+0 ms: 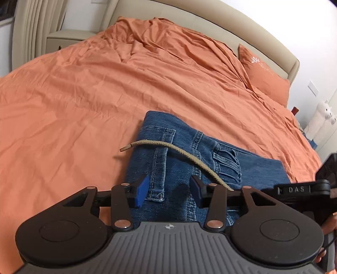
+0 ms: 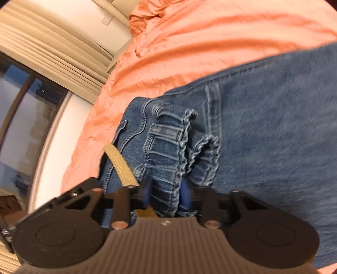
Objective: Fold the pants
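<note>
Blue jeans point(image 1: 210, 164) lie folded on the orange bed cover point(image 1: 84, 94), waistband end nearest me. A tan woven drawstring point(image 1: 168, 145) trails across the denim and off its left edge. My left gripper point(image 1: 170, 189) hovers just above the waist area, its blue pads point(image 1: 141, 191) apart with nothing pinched. In the right wrist view the jeans point(image 2: 263, 126) fill the right side. My right gripper point(image 2: 167, 196) is shut on the bunched, gathered waistband, the drawstring point(image 2: 120, 164) passing beside its left finger. That view is blurred.
An orange pillow point(image 1: 267, 78) rests against the beige headboard point(image 1: 189, 16) at the far right. A nightstand point(image 1: 67, 38) stands beyond the bed's far left corner. A dark window point(image 2: 25, 109) and beige curtains point(image 2: 52, 52) flank the bed. A white plush toy point(image 1: 325, 109) sits at the right.
</note>
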### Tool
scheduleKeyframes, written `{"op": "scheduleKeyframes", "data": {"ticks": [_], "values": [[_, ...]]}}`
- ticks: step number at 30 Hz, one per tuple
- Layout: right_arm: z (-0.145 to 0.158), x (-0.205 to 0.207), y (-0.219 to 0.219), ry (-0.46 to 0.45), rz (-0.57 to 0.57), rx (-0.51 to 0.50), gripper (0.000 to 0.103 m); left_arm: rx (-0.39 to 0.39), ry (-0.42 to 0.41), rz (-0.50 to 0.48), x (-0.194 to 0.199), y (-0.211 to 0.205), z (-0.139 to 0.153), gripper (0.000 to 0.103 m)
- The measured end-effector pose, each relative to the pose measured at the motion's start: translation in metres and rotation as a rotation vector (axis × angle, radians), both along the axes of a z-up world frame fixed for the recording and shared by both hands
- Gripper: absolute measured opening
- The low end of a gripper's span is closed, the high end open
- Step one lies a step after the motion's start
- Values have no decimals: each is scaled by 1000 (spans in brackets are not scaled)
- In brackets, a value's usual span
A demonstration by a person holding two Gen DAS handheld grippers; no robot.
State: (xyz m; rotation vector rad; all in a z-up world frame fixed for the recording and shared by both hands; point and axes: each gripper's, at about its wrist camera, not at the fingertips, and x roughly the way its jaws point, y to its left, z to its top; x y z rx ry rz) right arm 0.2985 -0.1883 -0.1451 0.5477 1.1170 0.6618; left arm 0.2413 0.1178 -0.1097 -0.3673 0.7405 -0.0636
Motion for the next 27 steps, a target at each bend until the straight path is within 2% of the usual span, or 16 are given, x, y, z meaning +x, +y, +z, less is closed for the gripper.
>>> {"op": "scheduleKeyframes", "data": {"ticks": [1, 3, 5, 7, 8, 9, 11, 14, 19, 21, 24, 26, 27], "values": [[6, -2, 1, -28, 8, -12, 6, -8, -7, 6, -1, 2, 1, 45], [29, -10, 3, -103, 26, -24, 4, -26, -24, 7, -5, 4, 4, 43], [58, -20, 2, -160, 43, 28, 3, -42, -47, 5, -8, 6, 9, 39], [84, -31, -2, -183, 57, 121, 0, -58, -66, -5, -12, 6, 14, 33], [92, -36, -2, -183, 61, 137, 0, -66, -77, -9, -14, 6, 17, 32], [95, -42, -1, -194, 62, 103, 0, -69, -82, -17, -15, 5, 19, 32], [88, -50, 1, -202, 69, 24, 0, -62, -80, -34, -15, 2, 21, 32], [52, -54, -3, -89, 27, -24, 0, -15, -58, -68, -12, -8, 16, 31], [11, -56, -5, -34, -13, -80, 0, 56, 21, -77, 1, -17, 0, 29], [6, -54, 4, -52, -9, -118, 0, 49, 50, -63, 6, -15, -6, 28], [9, -48, 9, -55, -12, -111, 0, 66, 57, -53, 9, -13, -10, 28], [15, -44, 6, -65, -21, -80, 4, 62, 54, -55, 8, -12, -9, 28], [16, -42, 0, -73, -34, -58, 9, 57, 56, -55, 8, -12, -9, 28]]}}
